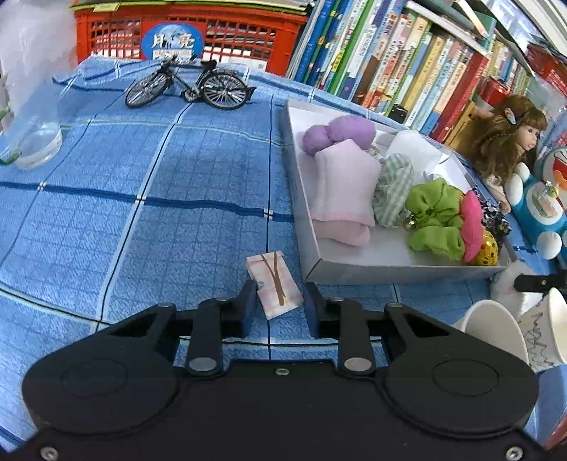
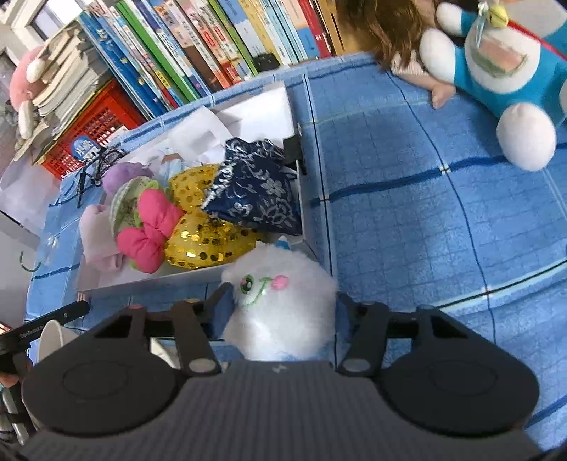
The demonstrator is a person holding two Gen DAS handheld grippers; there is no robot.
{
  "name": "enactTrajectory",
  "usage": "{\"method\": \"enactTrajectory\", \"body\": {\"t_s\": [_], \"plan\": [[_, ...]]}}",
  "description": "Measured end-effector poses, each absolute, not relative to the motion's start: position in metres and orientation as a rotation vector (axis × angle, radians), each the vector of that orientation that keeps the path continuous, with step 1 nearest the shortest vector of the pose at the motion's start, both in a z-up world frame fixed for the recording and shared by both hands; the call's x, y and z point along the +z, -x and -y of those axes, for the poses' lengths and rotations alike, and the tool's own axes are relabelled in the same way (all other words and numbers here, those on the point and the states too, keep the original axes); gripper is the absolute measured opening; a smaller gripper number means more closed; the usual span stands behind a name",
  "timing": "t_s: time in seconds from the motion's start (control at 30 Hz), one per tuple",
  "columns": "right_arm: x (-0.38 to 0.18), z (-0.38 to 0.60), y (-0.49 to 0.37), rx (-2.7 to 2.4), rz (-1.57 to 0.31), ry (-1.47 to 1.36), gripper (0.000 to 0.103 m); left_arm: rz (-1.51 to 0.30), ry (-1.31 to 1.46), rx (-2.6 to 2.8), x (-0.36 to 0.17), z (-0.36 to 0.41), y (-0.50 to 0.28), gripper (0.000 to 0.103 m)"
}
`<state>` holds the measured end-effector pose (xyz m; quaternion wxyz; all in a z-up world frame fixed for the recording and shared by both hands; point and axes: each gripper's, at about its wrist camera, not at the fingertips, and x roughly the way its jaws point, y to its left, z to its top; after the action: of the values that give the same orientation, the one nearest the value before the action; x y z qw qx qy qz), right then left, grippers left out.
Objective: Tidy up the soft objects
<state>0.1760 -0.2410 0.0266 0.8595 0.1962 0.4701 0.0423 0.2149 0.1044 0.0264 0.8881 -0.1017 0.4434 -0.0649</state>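
Biggest risk I see is on the left side. The left gripper [image 1: 280, 305] has its jaws around the small folded pink cloth [image 1: 274, 283] lying flat on the blue checked tablecloth [image 1: 141, 212], just beside the near corner of the white box [image 1: 354, 271]. The left pad looks to touch the cloth's edge, while a gap shows on the right, so I can't tell if it really has a grip. It's thin and flat (basically a wafer), so the tips could easily pinch the tablecloth along with it and drag the sheet, or just slide off the top.

The right gripper [image 2: 281, 308] is clamped on the white fluffy plush [image 2: 280, 298], the fur bulging between the pads, right at the box's near wall. Fur squishes, so the hold may be mostly fluff and it could slip out on the way over the rim. The box is already crowded: pink bow [image 2: 150, 230], gold sequin heart [image 2: 205, 227], navy patterned pouch [image 2: 251, 188], green scrunchie [image 1: 434, 220], pale pink towels [image 1: 343, 188]. A bulky plush dropped on top could roll back out or knock the bow over the wall. The paper cups [image 1: 510, 333] sit close by too, easy to bump.

Room-wise it's a bed or table against a packed bookshelf [image 1: 389, 53], with a red crate [image 1: 187, 32], a model bicycle [image 1: 187, 85], a doll [image 1: 510, 134] and a blue cat plush [image 2: 503, 67] around.
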Motion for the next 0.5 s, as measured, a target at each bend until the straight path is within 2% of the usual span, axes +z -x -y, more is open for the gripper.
{"method": "enactTrajectory", "body": {"t_s": [0.2, 0.5], "plan": [[0.044, 0.242, -0.164, 0.047, -0.952, -0.359, 0.044, -0.880, 0.199, -0.139, 0.040, -0.107, -0.207, 0.026], [0.068, 0.247, -0.149, 0.003, -0.884, -0.335, 0.043, -0.815, 0.156, -0.180, 0.071, -0.099, -0.193, 0.026]]}}
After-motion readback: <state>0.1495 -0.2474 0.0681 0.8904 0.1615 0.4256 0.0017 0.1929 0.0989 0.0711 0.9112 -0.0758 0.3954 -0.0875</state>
